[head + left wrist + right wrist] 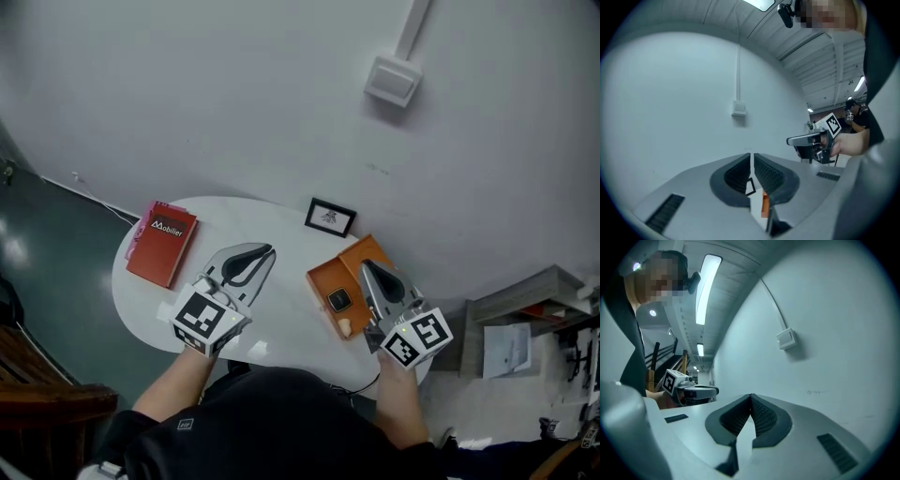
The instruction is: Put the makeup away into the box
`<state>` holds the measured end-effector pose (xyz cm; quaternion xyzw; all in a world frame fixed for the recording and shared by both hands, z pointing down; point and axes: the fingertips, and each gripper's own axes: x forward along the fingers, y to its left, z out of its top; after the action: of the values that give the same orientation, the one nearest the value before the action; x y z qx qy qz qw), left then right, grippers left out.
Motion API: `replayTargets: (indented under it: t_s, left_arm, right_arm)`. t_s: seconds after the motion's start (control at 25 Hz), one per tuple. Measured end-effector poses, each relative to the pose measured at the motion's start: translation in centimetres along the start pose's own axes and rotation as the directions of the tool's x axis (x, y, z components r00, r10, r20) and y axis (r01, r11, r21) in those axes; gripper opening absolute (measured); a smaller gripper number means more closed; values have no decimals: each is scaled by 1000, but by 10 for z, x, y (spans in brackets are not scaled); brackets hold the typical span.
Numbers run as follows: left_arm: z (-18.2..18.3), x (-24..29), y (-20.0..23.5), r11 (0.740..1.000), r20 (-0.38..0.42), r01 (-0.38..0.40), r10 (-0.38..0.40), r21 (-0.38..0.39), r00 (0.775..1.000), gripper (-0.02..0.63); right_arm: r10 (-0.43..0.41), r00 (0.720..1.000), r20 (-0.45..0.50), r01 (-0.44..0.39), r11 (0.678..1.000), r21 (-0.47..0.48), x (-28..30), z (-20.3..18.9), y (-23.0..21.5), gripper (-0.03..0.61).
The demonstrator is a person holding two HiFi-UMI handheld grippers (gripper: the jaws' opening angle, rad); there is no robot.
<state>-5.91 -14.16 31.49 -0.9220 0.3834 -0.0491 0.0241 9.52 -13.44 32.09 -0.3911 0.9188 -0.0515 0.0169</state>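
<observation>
A: Your left gripper (267,249) hangs at lower centre of the head view, its fingers (738,173) closed on nothing.
B: Your right gripper (366,264), lower right, has its fingers (764,417) shut and empty too; it overlaps the open orange box (319,279).
A: You have the makeup (338,300) inside that box, right of centre on the white table (281,319): a dark compact (338,301), a beige piece (345,327) below it.
B: A red book (164,246) lies at the table's left.
</observation>
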Motion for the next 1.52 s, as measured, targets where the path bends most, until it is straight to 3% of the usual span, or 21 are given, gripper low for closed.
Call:
replayTargets:
  t_s: [0.32, 0.48, 0.72, 0.92, 1.04, 1.2, 1.52]
  left_arm:
    - [24, -12, 35, 1000, 47, -16, 15, 17, 999, 14]
    - [15, -23, 53, 998, 33, -58, 58, -12, 998, 14]
    - [-2, -23, 75, 993, -2, -111, 111, -49, 994, 14]
    - [13, -5, 73, 996, 8, -84, 84, 42, 996, 14]
    - [19, -1, 69, 995, 6, -76, 75, 65, 997, 14]
    - [9, -10, 65, 996, -3, -86, 86, 24, 996, 14]
    - [-12, -21, 71, 993, -30, -102, 100, -59, 995, 14]
  right_arm:
    - [-84, 994, 70, 91, 989, -114, 14, 44, 3, 35]
    - [-105, 994, 42, 110, 982, -155, 14, 35, 6, 35]
    - [-118, 993, 16, 119, 984, -131, 23, 18, -8, 34]
    - [-100, 995, -25, 92, 972, -215, 42, 18, -13, 34]
    - [-138, 990, 24, 140, 972, -188, 30, 32, -23, 34]
    - [-182, 982, 55, 190, 961, -202, 5, 42, -29, 34]
    - [-176, 984, 34, 179, 975, -130, 3, 20, -23, 34]
